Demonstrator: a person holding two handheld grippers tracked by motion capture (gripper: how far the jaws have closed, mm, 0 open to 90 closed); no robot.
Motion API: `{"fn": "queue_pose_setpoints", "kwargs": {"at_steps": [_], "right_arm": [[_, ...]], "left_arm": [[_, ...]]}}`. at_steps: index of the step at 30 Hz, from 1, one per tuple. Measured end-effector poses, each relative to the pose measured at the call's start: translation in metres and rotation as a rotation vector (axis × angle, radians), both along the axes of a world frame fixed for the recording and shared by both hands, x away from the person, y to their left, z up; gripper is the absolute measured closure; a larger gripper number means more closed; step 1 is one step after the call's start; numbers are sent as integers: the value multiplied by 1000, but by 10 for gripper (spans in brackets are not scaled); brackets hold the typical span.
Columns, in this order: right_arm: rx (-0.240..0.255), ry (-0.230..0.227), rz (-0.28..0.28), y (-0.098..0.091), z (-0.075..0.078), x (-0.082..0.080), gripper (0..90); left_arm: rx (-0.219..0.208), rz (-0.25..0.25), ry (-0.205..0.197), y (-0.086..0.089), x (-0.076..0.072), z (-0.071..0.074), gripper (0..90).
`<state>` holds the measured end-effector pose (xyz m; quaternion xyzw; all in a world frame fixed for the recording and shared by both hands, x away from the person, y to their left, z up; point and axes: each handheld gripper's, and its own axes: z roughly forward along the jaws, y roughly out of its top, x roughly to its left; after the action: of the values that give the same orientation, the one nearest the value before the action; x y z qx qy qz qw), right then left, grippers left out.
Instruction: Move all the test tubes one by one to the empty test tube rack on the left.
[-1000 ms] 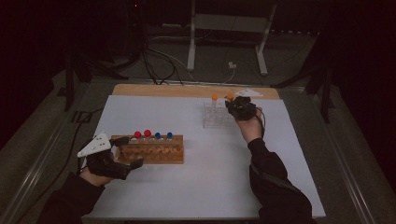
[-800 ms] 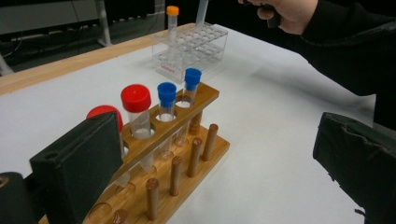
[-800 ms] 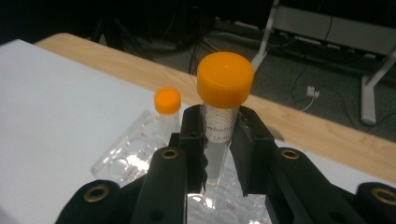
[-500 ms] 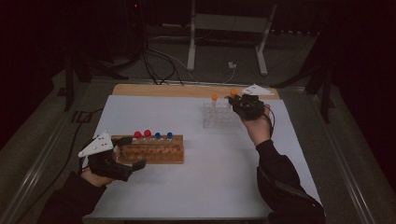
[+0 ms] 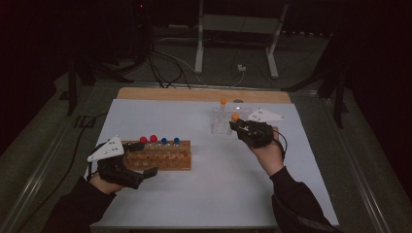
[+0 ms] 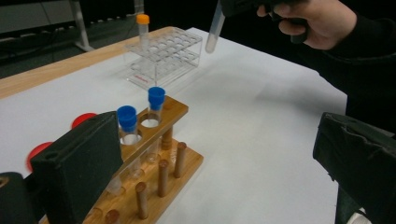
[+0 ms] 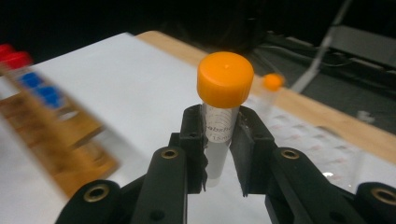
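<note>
A wooden tube rack (image 5: 158,156) with two red-capped and two blue-capped tubes stands near the table's left side, and a clear plastic rack (image 5: 224,121) holding one orange-capped tube (image 5: 223,103) stands farther back, nothing blocking the space between them. The right tongs (image 5: 236,125) are clamped on an orange-capped tube (image 7: 222,116) below its cap, upright and lifted just beside the clear rack, while the left tongs (image 5: 145,172) stand apart at the wooden rack's near end. The table (image 5: 209,189) is white with a wooden back edge, in a dark room with cables on the floor.
</note>
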<state>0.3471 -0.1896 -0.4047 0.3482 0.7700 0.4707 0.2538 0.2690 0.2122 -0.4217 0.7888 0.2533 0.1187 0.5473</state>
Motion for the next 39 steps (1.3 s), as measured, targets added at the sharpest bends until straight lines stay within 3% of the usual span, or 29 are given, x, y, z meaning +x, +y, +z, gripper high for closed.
{"fn": "queue_pose_setpoints", "kwargs": {"at_steps": [12, 23, 30, 39], "right_arm": [[-26, 43, 181, 34, -24, -53, 742], [-34, 80, 316, 65, -37, -77, 742], [-30, 94, 344, 71, -39, -82, 742], [-25, 90, 347, 70, -38, -83, 742]], "left_arm": [[11, -58, 9, -26, 3, -4, 26], [12, -137, 6, -63, 8, 1, 83], [10, -190, -5, -86, 13, 1, 237], [44, -224, -35, -106, 16, -3, 498]]}}
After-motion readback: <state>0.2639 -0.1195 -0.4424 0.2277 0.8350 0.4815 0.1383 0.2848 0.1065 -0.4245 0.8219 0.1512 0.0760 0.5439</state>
